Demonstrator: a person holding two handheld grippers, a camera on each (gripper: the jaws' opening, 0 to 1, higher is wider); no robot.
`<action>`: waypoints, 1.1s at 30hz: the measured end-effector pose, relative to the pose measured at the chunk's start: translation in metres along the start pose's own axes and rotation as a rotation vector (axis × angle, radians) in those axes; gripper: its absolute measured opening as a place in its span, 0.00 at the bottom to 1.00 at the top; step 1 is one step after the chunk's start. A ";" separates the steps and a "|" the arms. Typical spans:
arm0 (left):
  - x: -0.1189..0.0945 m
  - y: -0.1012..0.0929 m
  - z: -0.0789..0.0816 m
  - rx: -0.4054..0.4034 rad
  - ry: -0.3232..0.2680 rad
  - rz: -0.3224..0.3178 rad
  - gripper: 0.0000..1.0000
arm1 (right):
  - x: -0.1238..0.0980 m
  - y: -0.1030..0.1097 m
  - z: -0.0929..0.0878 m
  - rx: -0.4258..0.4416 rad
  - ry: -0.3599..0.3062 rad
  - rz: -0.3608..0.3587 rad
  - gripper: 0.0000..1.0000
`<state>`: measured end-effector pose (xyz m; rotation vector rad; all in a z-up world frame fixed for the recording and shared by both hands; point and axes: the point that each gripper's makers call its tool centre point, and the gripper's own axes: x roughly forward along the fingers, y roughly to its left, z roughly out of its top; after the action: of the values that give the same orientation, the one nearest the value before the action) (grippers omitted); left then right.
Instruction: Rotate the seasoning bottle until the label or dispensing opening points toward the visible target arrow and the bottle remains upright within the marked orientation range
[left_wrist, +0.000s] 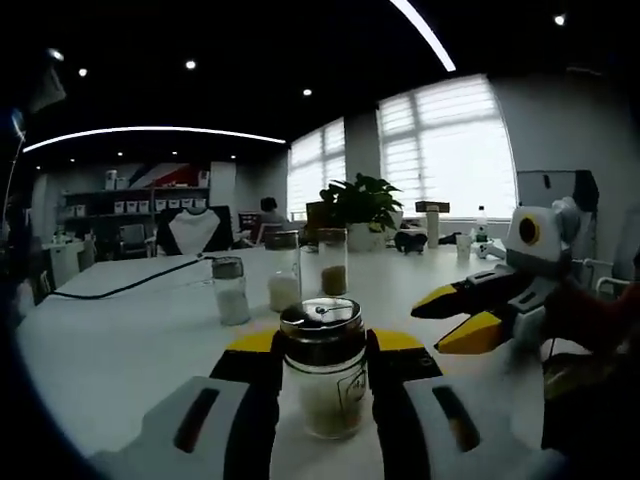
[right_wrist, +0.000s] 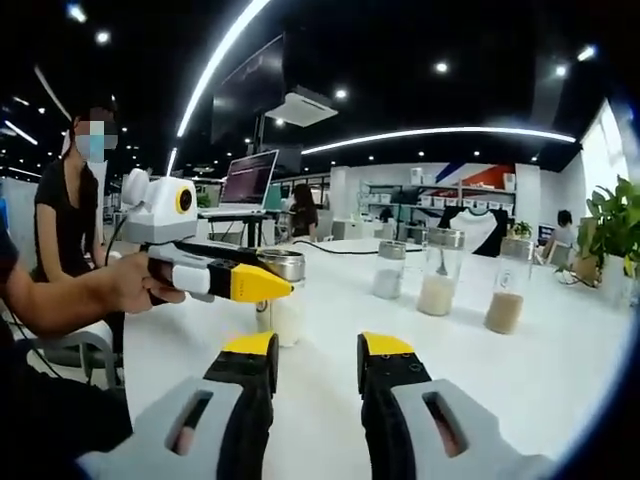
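Note:
A glass seasoning bottle (left_wrist: 322, 385) with pale grains and a metal lid stands upright on the white table (left_wrist: 130, 340). It sits between the yellow-tipped jaws of my left gripper (left_wrist: 322, 345), which press against both its sides. In the right gripper view the same bottle (right_wrist: 284, 322) shows behind the left gripper (right_wrist: 262, 285), held by a person's hand. My right gripper (right_wrist: 318, 350) is open with nothing between its jaws, a short way from the bottle. It enters the left gripper view from the right, with the right gripper (left_wrist: 452, 316) spread open beside the bottle.
A small shaker (left_wrist: 231, 290) and two taller jars (left_wrist: 284, 270) (left_wrist: 332, 262) stand further back on the table, seen again as jars (right_wrist: 388, 270) (right_wrist: 440, 272) (right_wrist: 507, 285). A black cable (left_wrist: 120, 285) crosses the table. A plant (left_wrist: 360, 205) and a laptop (right_wrist: 247, 180) stand beyond.

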<state>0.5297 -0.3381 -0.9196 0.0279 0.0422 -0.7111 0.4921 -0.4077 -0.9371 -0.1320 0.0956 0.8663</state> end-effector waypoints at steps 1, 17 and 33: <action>0.000 -0.001 0.000 0.021 0.000 -0.016 0.35 | 0.000 0.000 0.000 0.004 0.000 0.003 0.29; 0.000 -0.002 -0.008 0.053 0.036 0.020 0.36 | 0.002 0.001 -0.005 0.014 0.014 0.016 0.29; -0.008 0.007 -0.009 0.035 0.036 0.053 0.35 | 0.001 0.000 -0.004 0.037 0.007 0.022 0.29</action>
<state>0.5279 -0.3275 -0.9277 0.0748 0.0634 -0.6584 0.4924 -0.4071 -0.9415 -0.0997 0.1192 0.8858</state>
